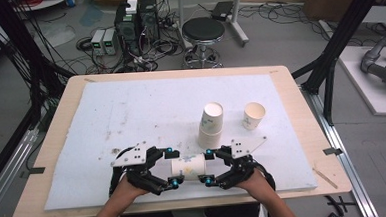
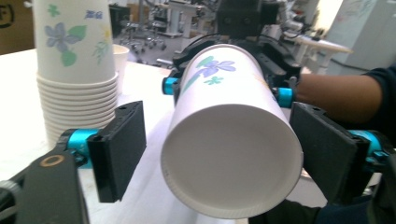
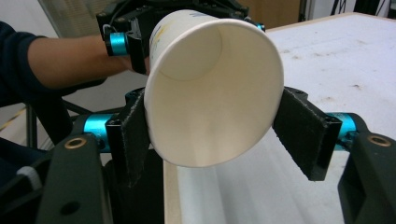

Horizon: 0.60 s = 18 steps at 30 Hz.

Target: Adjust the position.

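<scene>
1. Left gripper (image 1: 172, 166): its jaws are spread wider than the closed base of the paper cup (image 1: 188, 166), a gap showing at one pad.
2. The cup is held level above the table's near edge (image 1: 186, 203), between both grippers.
3. Right gripper (image 1: 208, 166): the cup's open rim is clamped, squeezed oval.
4. Behind, a cup stack (image 1: 211, 125) and a single cup (image 1: 253, 116) are seen standing.

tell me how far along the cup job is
Looks done: one single cup stands apart, right of the cup stack. In hand: another paper cup lies sideways between the grippers; the right gripper pinches its mouth end, while the left gripper is open around its base. Likely left: setting this cup down, then the stack.
</scene>
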Each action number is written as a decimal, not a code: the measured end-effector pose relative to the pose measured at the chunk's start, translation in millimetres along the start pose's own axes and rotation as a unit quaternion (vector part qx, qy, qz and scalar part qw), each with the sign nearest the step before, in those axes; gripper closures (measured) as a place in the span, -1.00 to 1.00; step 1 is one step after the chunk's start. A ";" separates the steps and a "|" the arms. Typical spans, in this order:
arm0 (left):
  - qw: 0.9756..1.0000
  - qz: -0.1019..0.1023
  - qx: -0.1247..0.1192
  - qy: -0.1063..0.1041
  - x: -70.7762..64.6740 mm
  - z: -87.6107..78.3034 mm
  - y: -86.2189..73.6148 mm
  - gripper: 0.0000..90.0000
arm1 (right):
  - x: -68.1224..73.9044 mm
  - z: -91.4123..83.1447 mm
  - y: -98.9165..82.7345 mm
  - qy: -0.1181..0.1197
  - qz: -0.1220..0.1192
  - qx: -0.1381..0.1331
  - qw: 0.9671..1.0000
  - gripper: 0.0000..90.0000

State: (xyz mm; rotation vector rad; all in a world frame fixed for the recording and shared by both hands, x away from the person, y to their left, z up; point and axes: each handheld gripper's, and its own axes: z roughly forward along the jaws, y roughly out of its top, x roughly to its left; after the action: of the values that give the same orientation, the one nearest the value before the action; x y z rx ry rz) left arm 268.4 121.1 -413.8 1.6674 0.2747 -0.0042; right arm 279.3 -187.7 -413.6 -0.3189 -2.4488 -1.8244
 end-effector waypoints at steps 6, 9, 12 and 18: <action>0.999 0.023 0.027 0.018 -1.6 -3.5 6.1 -0.59 | 0.4 0.1 2.3 -0.019 -0.005 0.032 0.999 -0.31; 0.998 0.036 0.052 0.023 -3.3 -2.5 10.1 -0.59 | 0.5 0.0 4.9 -0.026 -0.008 0.049 0.998 -0.30; 0.996 0.043 0.074 0.024 -3.6 -0.4 14.4 -0.59 | 0.3 -1.0 9.0 -0.034 -0.009 0.066 0.997 -0.30; 0.992 0.050 0.115 0.030 -2.1 1.6 19.8 -0.59 | 0.4 -1.5 14.8 -0.037 -0.020 0.095 0.995 -0.30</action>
State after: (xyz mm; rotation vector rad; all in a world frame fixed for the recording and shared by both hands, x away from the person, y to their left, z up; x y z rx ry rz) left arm 270.2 117.3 -394.3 1.9119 0.2412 0.0928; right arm 281.9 -185.0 -399.2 -0.3315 -2.6727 -1.6037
